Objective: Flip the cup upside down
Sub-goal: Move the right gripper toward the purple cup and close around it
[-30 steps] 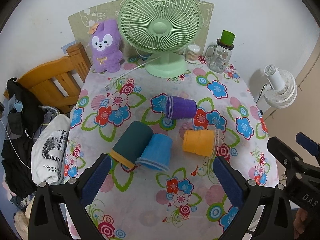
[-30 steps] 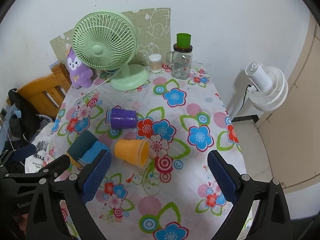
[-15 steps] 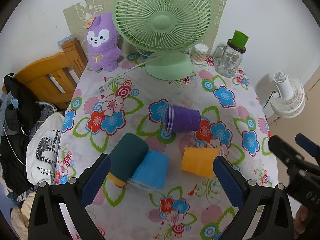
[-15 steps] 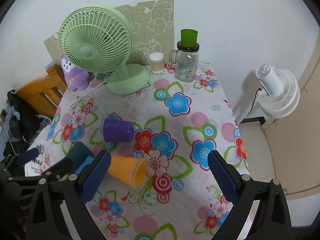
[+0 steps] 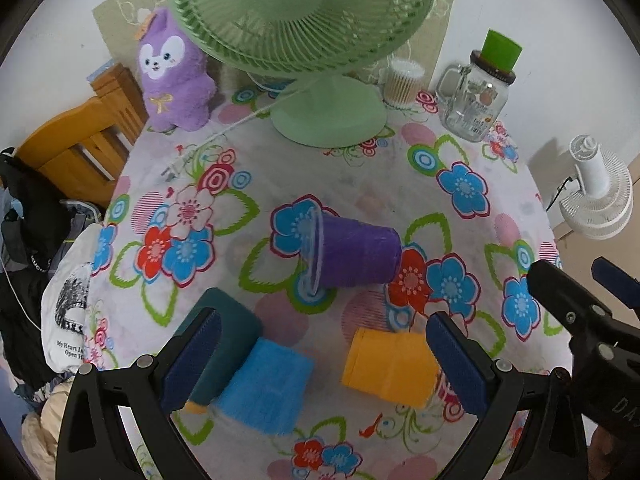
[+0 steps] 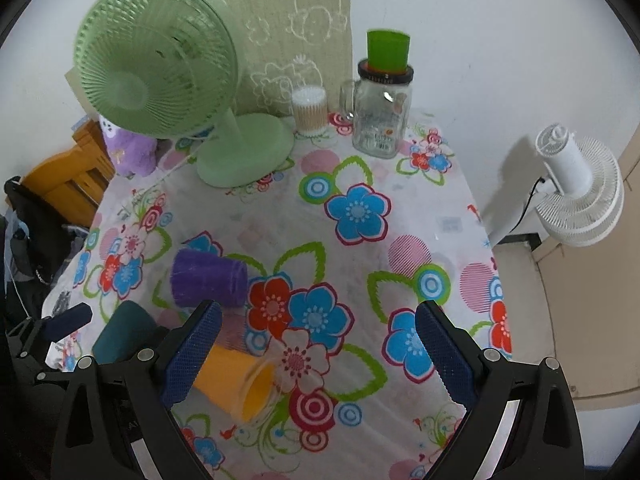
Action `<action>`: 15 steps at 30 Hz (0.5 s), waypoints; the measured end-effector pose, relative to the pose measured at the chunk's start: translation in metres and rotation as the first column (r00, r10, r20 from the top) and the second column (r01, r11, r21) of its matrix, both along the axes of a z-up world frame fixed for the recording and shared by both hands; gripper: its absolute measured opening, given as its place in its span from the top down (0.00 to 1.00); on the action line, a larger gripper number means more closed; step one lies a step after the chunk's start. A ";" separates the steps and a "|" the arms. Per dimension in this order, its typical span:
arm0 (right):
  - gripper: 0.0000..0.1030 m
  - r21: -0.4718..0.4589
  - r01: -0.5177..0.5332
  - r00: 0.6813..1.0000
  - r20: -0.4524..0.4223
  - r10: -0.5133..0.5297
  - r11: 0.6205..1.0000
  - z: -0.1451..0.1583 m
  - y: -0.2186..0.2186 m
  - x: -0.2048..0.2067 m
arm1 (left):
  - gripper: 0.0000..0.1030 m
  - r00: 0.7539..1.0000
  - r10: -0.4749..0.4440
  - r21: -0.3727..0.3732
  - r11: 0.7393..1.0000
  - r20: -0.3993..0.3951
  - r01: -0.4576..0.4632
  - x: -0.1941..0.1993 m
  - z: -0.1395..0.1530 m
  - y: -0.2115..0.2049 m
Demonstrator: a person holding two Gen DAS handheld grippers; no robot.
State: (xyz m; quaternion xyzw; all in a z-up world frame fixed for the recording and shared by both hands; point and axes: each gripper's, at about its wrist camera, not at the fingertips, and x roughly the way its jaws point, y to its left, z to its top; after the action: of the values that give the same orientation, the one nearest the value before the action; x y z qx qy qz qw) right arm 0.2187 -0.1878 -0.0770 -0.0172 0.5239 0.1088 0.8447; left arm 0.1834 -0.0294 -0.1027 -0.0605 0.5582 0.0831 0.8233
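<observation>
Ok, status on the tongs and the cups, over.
Both tongs open, empty: left tongs, right tongs. Purple cup, orange cup, blue cup, teal cup all on their sides. Nothing blocking.

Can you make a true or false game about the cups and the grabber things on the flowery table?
1. The purple cup lies on its side. True.
2. The orange cup stands upright. False: it lies on its side too.
3. The blue cup rests against the dark teal cup. True.
4. The left gripper is squeezing the blue cup. False: its jaws are wide open and hold nothing.
5. The right gripper is open and empty. True.
6. The green cup lies on the tablecloth. False: it sits on top of the glass jar.
</observation>
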 end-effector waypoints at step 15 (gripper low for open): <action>0.04 0.012 0.008 0.996 -0.085 -0.007 1.000 -0.057 -0.002 0.037 | 0.00 0.996 0.019 -0.006 1.000 -0.085 -0.019 0.043 -0.058 -0.008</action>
State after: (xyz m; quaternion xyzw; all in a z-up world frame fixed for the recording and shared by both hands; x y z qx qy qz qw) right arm 0.2556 -0.1896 -0.1343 -0.0052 0.5585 0.1097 0.8222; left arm 0.2265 -0.0375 -0.1609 -0.0650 0.5925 0.0915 0.7977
